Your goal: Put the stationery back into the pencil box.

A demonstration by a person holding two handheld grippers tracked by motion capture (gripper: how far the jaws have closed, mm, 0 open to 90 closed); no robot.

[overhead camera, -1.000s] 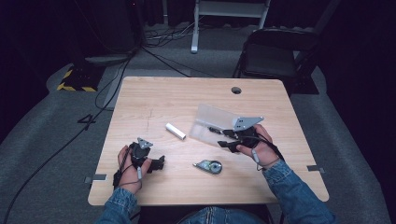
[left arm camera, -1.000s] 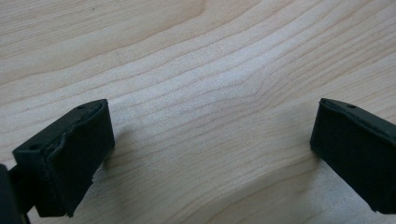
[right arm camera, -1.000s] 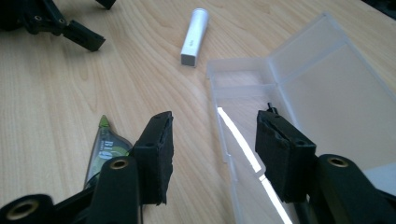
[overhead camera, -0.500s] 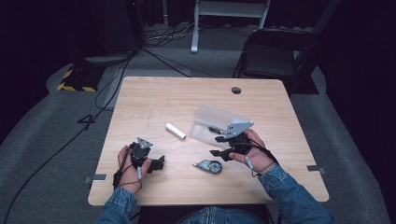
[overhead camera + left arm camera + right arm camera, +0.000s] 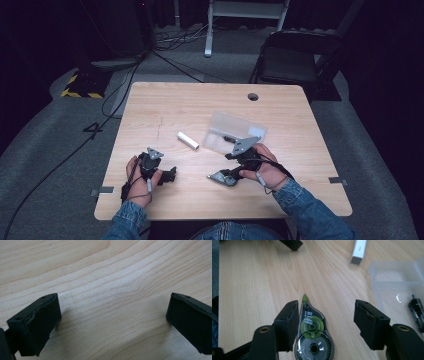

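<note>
Right gripper (image 5: 325, 322), its jaws just widened and not yet clamping, straddles the correction tape dispenser (image 5: 312, 333), which lies flat on the wooden table (image 5: 165, 105) against one pad and clear of the other. Left gripper (image 5: 112, 322) rests spread over bare wood. Pickup appears only begun: the dispenser is ungrasped, while the open clear plastic case (image 5: 227, 131) and white tube (image 5: 188, 140) lie just beyond.
</note>
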